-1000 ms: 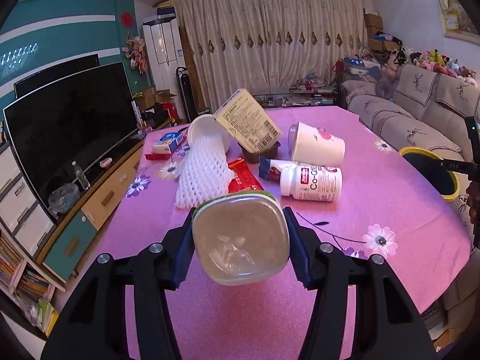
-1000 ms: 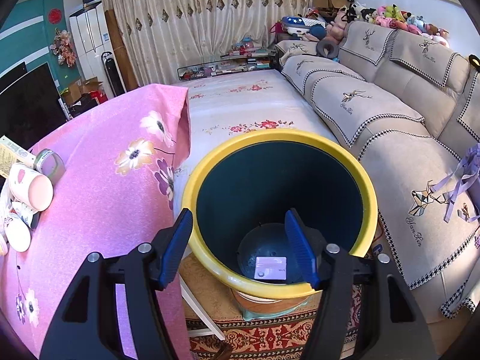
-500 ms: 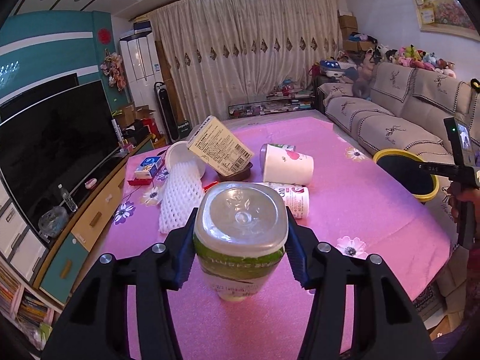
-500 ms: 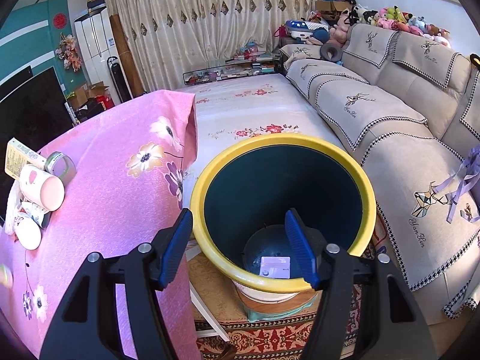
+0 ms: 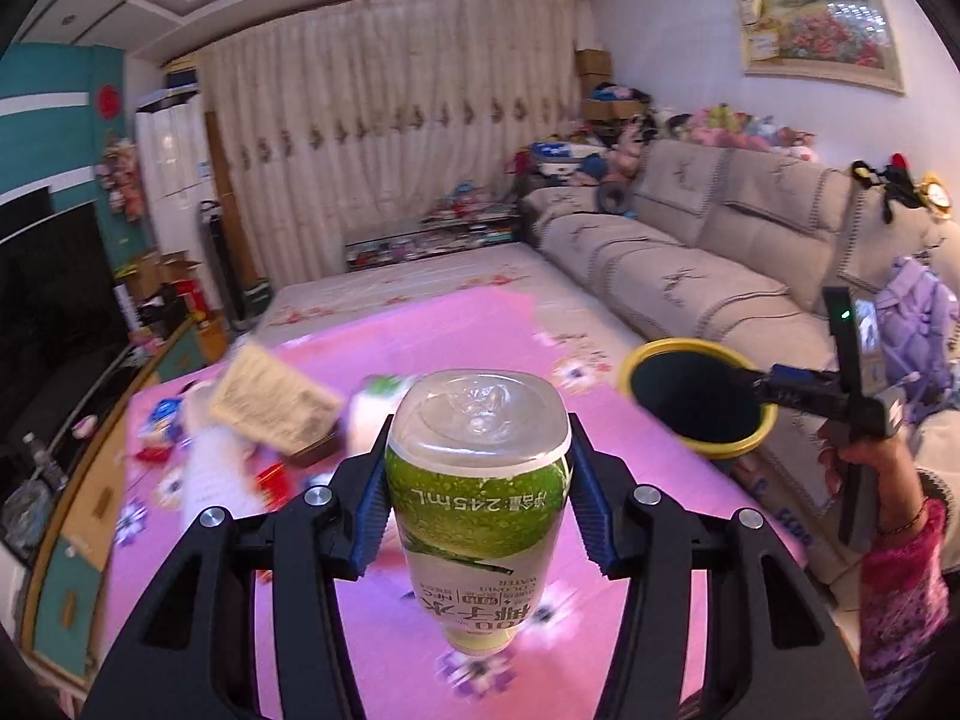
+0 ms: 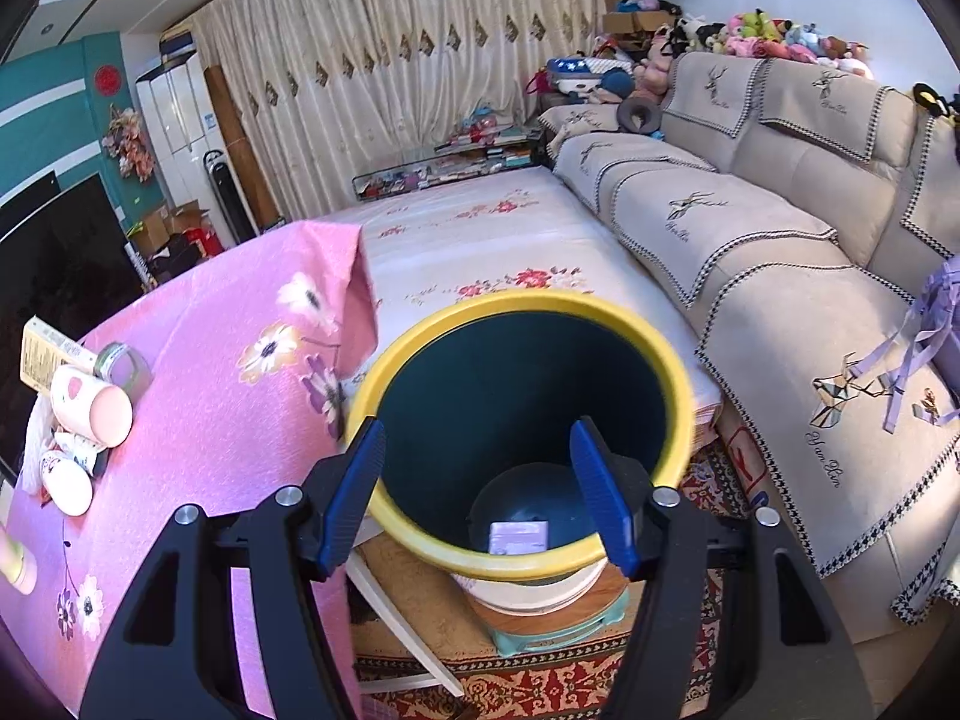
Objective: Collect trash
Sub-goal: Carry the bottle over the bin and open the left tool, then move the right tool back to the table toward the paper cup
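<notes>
My left gripper is shut on a clear plastic bottle with a green label, held upside down above the pink table. The yellow-rimmed dark bin stands off the table's right edge. My right gripper is open and empty, hovering over the bin; a small white packet lies at the bin's bottom. The right gripper also shows in the left wrist view at the bin's rim.
More trash lies on the table at the left: a pink paper cup, a white pill bottle, a card box and white foam netting. A beige sofa runs along the right. A TV stands at the left.
My left gripper has lifted the bottle off the table and swung right toward the bin. The right gripper has drawn back a little above the bin.
</notes>
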Demonstrator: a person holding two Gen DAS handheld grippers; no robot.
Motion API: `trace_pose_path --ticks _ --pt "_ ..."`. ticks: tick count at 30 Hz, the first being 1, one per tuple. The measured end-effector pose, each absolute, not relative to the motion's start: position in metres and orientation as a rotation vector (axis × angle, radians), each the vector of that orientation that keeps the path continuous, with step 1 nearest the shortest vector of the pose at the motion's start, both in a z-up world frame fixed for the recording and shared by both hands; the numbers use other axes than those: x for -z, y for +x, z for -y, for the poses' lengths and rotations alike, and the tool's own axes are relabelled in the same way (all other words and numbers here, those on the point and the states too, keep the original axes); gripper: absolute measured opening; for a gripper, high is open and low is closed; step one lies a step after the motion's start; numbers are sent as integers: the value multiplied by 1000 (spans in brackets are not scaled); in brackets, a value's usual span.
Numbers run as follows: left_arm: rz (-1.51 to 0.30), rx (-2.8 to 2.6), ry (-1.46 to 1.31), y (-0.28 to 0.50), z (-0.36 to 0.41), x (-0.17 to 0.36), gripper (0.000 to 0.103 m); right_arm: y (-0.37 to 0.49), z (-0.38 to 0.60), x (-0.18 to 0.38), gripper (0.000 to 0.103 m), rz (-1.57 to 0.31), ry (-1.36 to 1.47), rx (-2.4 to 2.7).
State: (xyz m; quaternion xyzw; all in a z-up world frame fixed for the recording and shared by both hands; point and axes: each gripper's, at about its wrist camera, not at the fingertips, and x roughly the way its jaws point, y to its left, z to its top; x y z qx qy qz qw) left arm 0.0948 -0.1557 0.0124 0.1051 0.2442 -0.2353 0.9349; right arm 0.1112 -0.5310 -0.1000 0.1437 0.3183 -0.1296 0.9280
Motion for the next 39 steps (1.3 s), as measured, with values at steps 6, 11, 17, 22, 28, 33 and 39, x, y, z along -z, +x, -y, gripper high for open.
trace_pose_path --ticks 6,11,17,22,28,33,39 --pt "-480 681 243 119 241 -23 52 90 553 89 63 -610 295 322" --pt "-489 808 233 145 318 -21 52 75 575 87 64 -593 314 353" --pt "-529 873 260 189 408 8 52 67 597 92 64 -595 343 384" --pt "-652 879 277 228 461 58 52 67 609 101 64 -608 364 397" --pt "-739 855 313 247 483 107 52 68 617 109 64 -619 382 398" --pt "-802 837 329 253 490 133 52 68 620 115 64 -629 394 399" --pt "-789 823 348 243 481 133 60 68 619 115 65 -631 395 395"
